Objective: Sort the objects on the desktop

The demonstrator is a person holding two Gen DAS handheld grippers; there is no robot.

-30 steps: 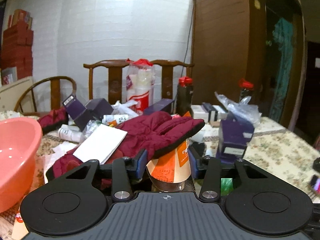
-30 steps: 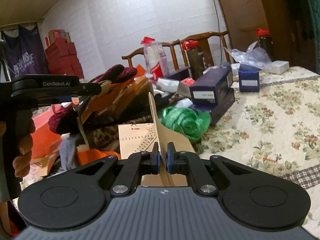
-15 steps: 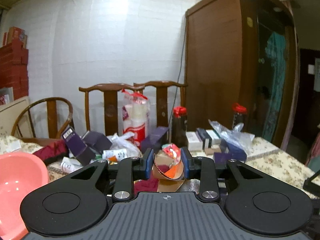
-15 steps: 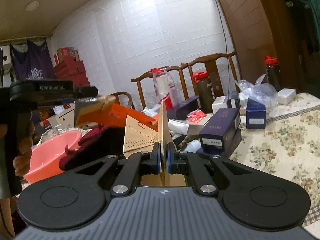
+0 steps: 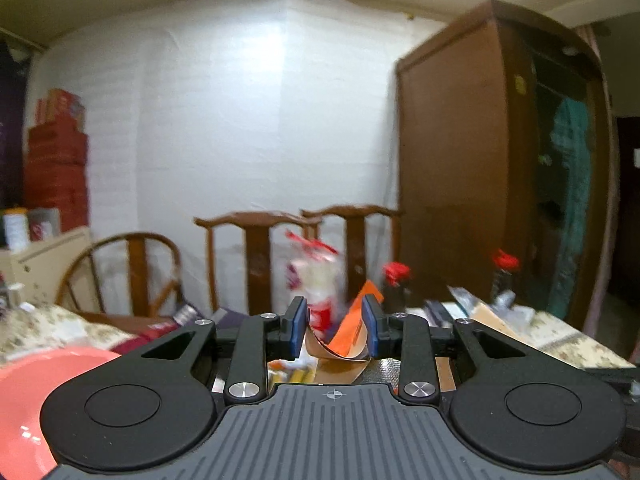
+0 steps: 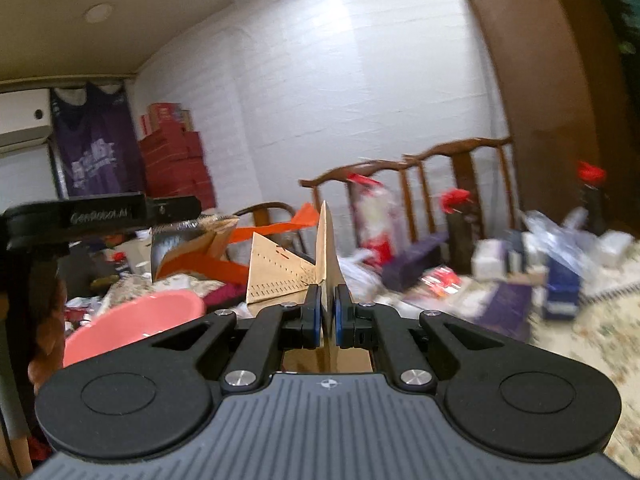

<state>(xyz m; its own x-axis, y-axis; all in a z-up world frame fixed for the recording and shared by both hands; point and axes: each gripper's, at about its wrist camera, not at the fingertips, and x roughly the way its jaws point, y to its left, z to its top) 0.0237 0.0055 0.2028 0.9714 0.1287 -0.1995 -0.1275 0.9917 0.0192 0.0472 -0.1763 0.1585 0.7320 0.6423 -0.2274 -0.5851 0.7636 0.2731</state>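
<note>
While clamped between the right gripper (image 6: 328,316) jaws — brown cardboard (image 6: 280,276), upright.

Quick look at my two handheld grippers, same build on both.

My left gripper (image 5: 333,334) and right gripper (image 6: 327,316) each have a grey ribbed top plate with a little crosshair mark, two big black round housings with a circular recess, black linkage arms pinned by silver screws, and black fingers (image 5: 294,330) faced with blue pads. From the right wrist view I can see the left one side-on: black body, pale "GenRobot.AI" lettering, a black grip under it with my hand (image 6: 44,344) on it.
</note>
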